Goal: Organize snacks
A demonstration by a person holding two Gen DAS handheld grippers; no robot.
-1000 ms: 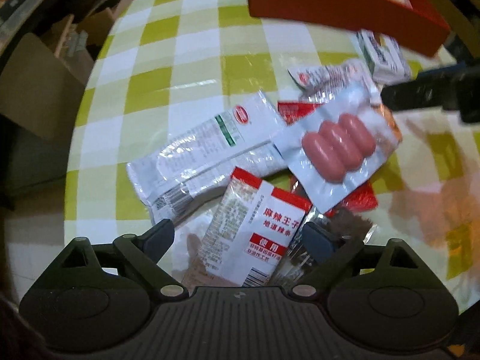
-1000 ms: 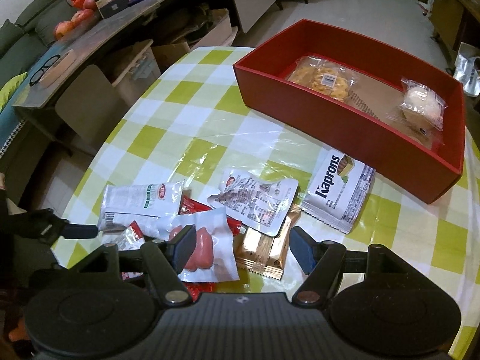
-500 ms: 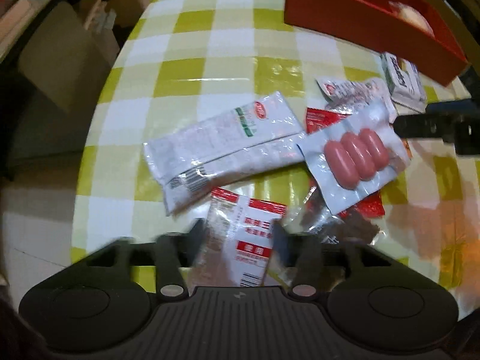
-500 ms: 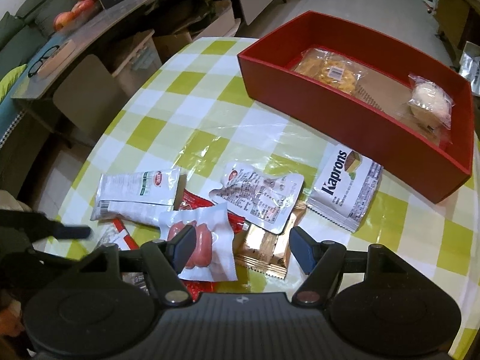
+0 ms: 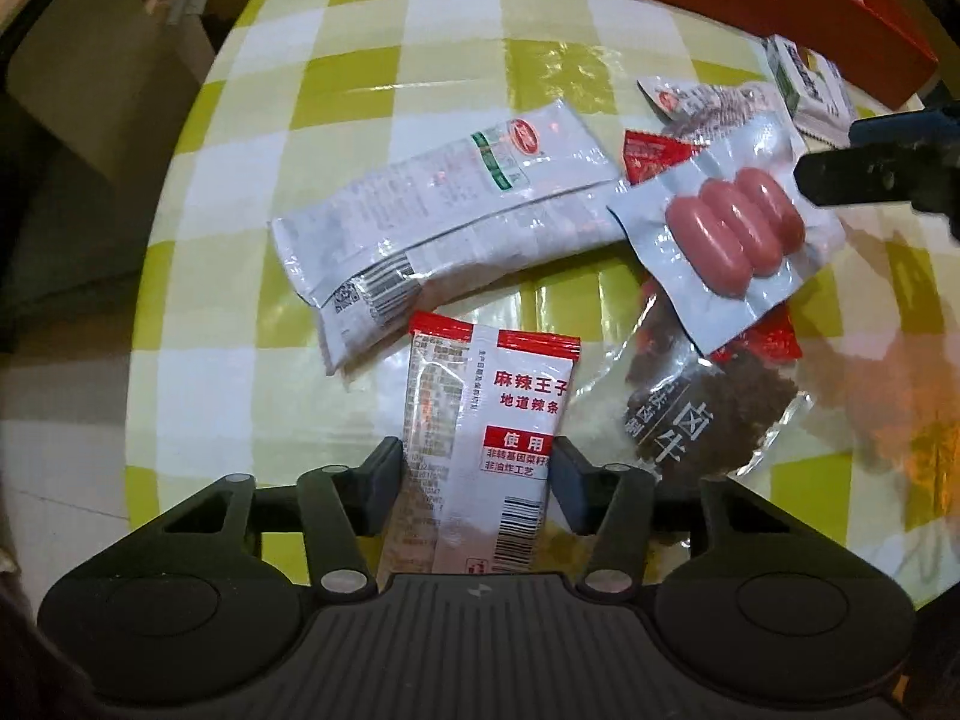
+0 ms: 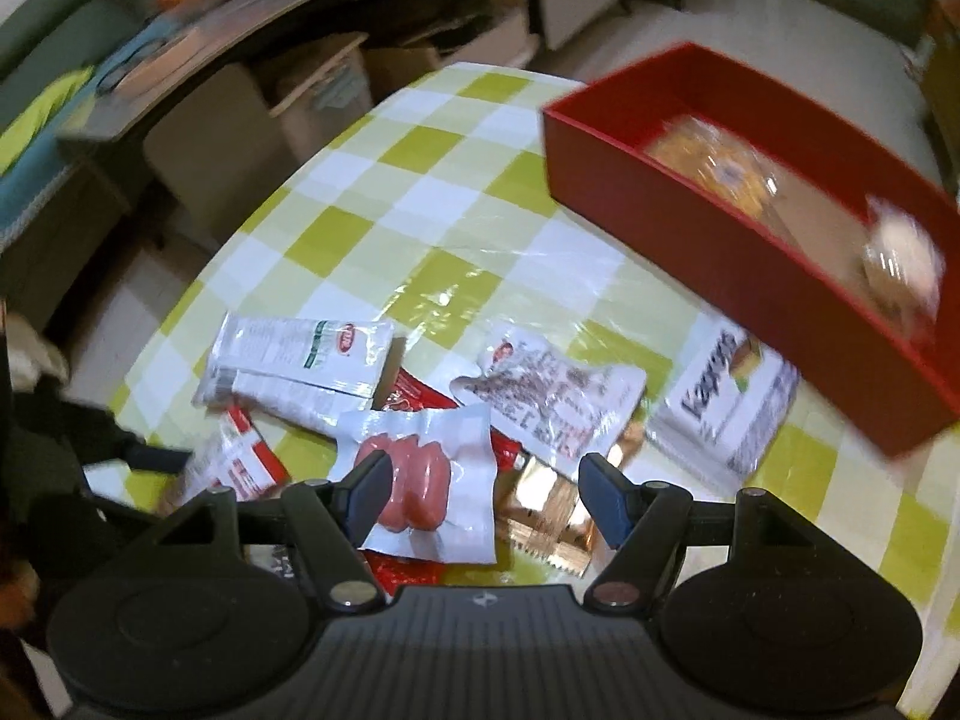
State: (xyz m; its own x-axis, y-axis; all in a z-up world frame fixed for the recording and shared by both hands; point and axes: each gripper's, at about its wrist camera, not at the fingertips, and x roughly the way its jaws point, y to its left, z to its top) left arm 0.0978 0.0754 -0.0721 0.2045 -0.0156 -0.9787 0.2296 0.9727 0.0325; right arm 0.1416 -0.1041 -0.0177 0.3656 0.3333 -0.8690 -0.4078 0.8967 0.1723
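Note:
My left gripper (image 5: 477, 471) is shut on a red and white spicy strip packet (image 5: 486, 420), which it holds by its lower half above the table. My right gripper (image 6: 483, 486) is open and empty, hovering over the snack pile, above a sausage pack (image 6: 414, 480). The sausage pack also shows in the left wrist view (image 5: 735, 231). A long white packet (image 5: 444, 204), a dark beef jerky pack (image 5: 702, 414) and a Kaprons pack (image 6: 729, 396) lie on the checked tablecloth (image 5: 420, 30). The red box (image 6: 690, 204) holds two wrapped snacks.
The table's left edge curves close to the pile, with cardboard boxes (image 6: 210, 144) and a bench beyond. A white printed pouch (image 6: 558, 396) and a gold packet (image 6: 546, 510) lie under my right gripper. A red packet (image 5: 654, 153) lies under the sausage pack.
My left gripper has closed on the red and white packet and lifted it off the pile. My right gripper has swung left, blurring its view, and stays open.

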